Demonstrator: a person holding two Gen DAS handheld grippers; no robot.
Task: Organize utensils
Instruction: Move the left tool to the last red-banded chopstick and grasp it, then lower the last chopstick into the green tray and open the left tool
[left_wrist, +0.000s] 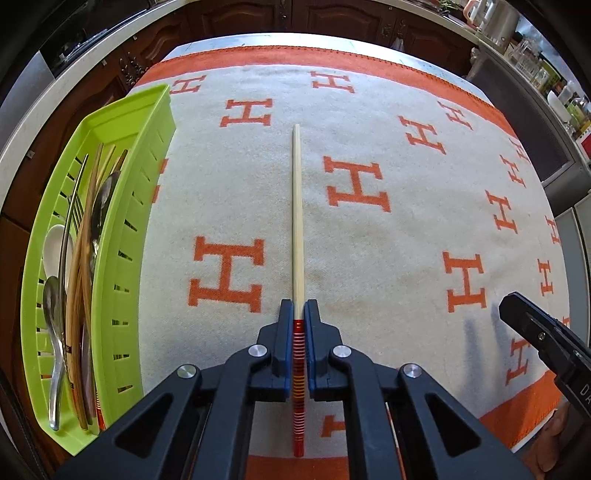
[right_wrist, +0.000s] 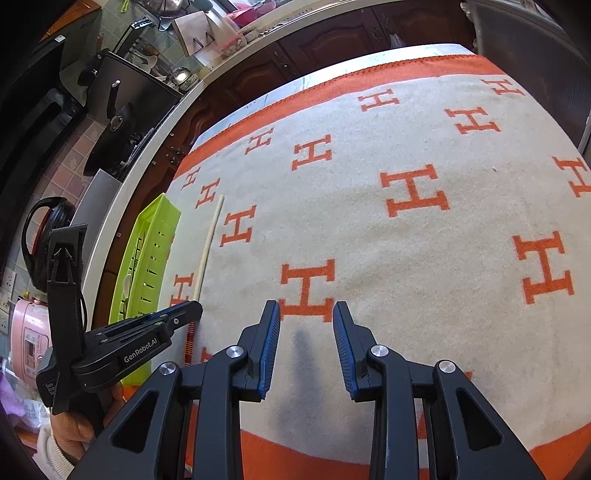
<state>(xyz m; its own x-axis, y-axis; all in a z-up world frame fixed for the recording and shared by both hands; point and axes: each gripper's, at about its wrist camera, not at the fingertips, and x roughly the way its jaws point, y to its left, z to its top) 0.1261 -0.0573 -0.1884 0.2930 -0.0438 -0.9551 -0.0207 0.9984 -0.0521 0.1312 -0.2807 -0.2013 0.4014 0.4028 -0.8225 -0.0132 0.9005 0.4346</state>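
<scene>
My left gripper (left_wrist: 298, 308) is shut on a wooden chopstick (left_wrist: 296, 206) with a red and yellow striped handle end; the chopstick points straight ahead over the blanket. The same chopstick (right_wrist: 209, 240) and left gripper (right_wrist: 192, 306) show at the left of the right wrist view. A lime green slotted tray (left_wrist: 118, 236) lies to the left and holds spoons, forks and several chopsticks (left_wrist: 79, 273). My right gripper (right_wrist: 306, 321) is open and empty above the blanket; it shows at the right edge of the left wrist view (left_wrist: 517, 314).
A beige blanket with orange H letters and an orange border (left_wrist: 406, 229) covers the table. Dark wooden cabinets (left_wrist: 258, 18) and a pale counter edge run behind. A stove with pans (right_wrist: 122, 110) and a pink appliance (right_wrist: 29, 336) are at the left.
</scene>
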